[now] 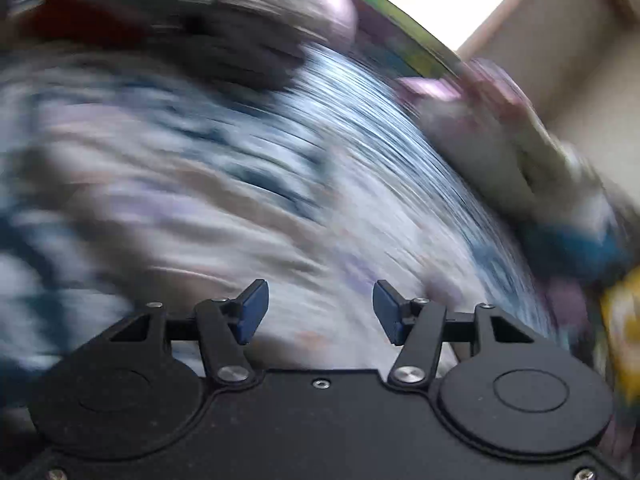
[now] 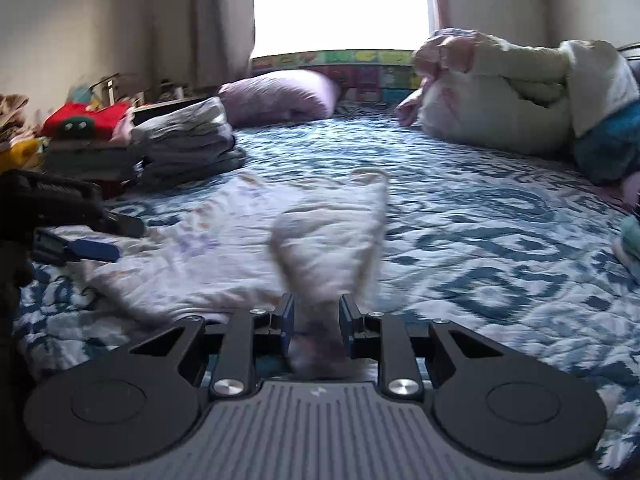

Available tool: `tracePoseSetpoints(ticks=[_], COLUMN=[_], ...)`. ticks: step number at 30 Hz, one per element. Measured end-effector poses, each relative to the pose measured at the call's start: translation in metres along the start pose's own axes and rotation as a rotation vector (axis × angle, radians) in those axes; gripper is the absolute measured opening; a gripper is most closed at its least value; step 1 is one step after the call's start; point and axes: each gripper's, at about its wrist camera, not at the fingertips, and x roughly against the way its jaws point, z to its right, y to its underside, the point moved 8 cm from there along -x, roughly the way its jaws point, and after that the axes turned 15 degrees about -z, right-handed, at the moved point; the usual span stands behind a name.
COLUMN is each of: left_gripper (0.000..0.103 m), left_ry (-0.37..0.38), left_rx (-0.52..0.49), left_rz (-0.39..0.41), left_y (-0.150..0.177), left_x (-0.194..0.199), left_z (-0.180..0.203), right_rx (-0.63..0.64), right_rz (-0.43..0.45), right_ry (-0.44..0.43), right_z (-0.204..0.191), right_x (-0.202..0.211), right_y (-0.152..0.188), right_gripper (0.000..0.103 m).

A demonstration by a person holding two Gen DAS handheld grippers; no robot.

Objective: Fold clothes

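Observation:
A pale white garment with faint print (image 2: 224,256) lies spread on the blue-and-white patterned bedspread (image 2: 480,240). My right gripper (image 2: 316,328) is shut on a bunched end of this garment, which rises blurred in front of it. My left gripper (image 1: 320,312) is open and empty, just above the pale garment (image 1: 200,220); its view is heavily blurred. The left gripper also shows in the right wrist view (image 2: 92,236) at the left edge of the garment, its jaws apart.
A stack of folded clothes (image 2: 180,140) and a red item (image 2: 88,118) sit at the left. A lilac pillow (image 2: 280,96) lies at the head. A bundled duvet (image 2: 500,100) fills the right. A bright window is behind.

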Motion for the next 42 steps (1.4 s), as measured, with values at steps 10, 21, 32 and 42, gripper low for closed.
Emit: tracePoseSetpoints(ticks=[10, 21, 32, 42], left_gripper=[0.057, 0.044, 0.007, 0.007], left_ry=[0.08, 0.11, 0.218, 0.023], left_rx=[0.329, 0.317, -0.03, -0.612], left_rz=[0.096, 0.148, 0.196, 0.137], left_y=[-0.021, -0.054, -0.06, 0.008], left_x=[0.017, 0.002, 0.011, -0.047], left_z=[-0.094, -0.097, -0.012, 0.107], right_rx=[0.012, -0.06, -0.093, -0.439], right_rz=[-0.13, -0.201, -0.108, -0.006], right_ry=[-0.142, -0.228, -0.275, -0.395], right_z=[-0.065, -0.095, -0.105, -0.03], right_x=[-0.009, -0.012, 0.005, 0.012], right_y=[-0.019, -0.046, -0.081, -0.093], right_gripper=[0.052, 0.057, 0.057, 0.068])
